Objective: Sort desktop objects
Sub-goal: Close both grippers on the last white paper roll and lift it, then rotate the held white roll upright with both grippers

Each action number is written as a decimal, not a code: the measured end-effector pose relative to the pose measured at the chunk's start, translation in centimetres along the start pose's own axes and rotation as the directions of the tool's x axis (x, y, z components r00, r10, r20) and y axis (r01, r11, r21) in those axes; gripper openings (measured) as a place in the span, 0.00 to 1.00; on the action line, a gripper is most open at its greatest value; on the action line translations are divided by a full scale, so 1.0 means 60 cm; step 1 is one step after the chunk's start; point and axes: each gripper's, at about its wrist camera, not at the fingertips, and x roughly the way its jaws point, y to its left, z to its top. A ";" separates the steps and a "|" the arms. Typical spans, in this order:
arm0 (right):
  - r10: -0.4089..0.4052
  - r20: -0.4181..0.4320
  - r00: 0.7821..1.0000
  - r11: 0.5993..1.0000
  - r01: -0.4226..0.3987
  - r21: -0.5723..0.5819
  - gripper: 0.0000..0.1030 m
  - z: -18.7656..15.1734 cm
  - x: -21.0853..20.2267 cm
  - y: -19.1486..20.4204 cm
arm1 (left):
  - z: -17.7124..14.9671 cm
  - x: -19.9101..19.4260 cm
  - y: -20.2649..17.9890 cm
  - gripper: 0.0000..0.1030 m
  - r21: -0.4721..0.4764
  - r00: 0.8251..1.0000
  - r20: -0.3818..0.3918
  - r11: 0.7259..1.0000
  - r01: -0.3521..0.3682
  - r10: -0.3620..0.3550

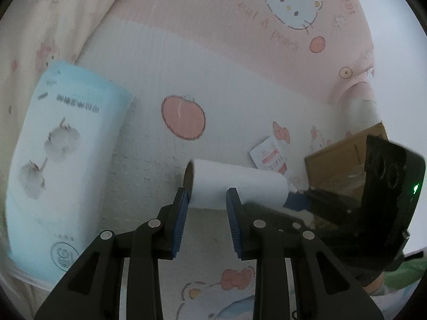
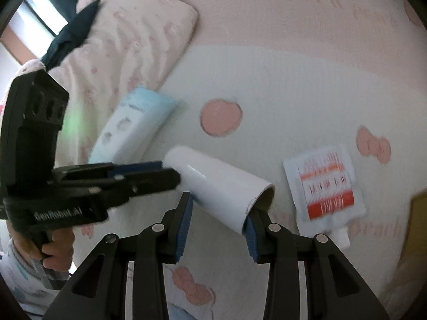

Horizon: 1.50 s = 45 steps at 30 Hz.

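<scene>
Meanwhile roll point(image 2: 221, 184) clamped endwise; open bedsheet point(image 1: 202, 61) beyond.

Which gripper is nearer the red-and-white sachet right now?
Right. The right gripper grips the white roll at the end beside the sachet; the left gripper holds its far end.

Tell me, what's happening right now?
Left gripper and right gripper both clamp the white roll, one at each end. Blue tissue pack and sachet lie nearby, nothing blocking.
</scene>
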 end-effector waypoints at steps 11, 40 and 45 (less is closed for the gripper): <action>-0.062 0.027 0.998 0.998 0.062 0.010 0.42 -0.021 -0.073 -0.012 | -0.013 -0.028 -0.024 0.34 0.040 0.996 0.070 0.998 -0.050 0.047; -0.214 -0.022 0.977 0.976 0.213 -0.054 0.25 0.028 -0.013 -0.026 | -0.008 0.029 0.014 0.40 -0.224 0.984 0.108 0.960 0.166 -0.144; -0.163 -0.017 0.986 0.984 0.162 -0.069 0.25 0.030 -0.005 -0.015 | 0.009 0.046 0.012 0.40 -0.219 0.986 0.097 0.964 0.151 -0.133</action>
